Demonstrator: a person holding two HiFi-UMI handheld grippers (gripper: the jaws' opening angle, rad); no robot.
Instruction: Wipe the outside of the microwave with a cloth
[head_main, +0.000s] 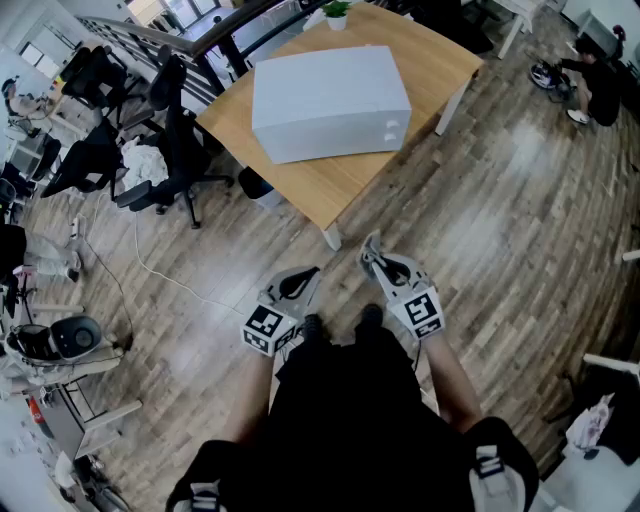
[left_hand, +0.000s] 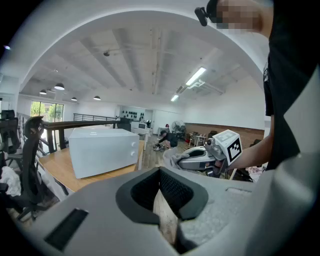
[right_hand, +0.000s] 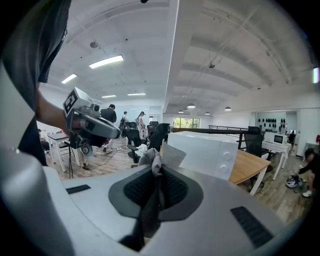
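Observation:
The white microwave stands on a wooden table ahead of me, its two knobs at the right front. It also shows as the microwave in the left gripper view and the microwave in the right gripper view. My right gripper is shut on a grey cloth, well short of the table. The cloth bunches out past the jaws of the right gripper. My left gripper hangs beside it, jaws together and holding nothing. Its jaws leave only a thin slit.
Black office chairs with clothes on them crowd the left of the table. A cable trails across the wooden floor. A small potted plant sits at the table's far edge. A person crouches at the far right.

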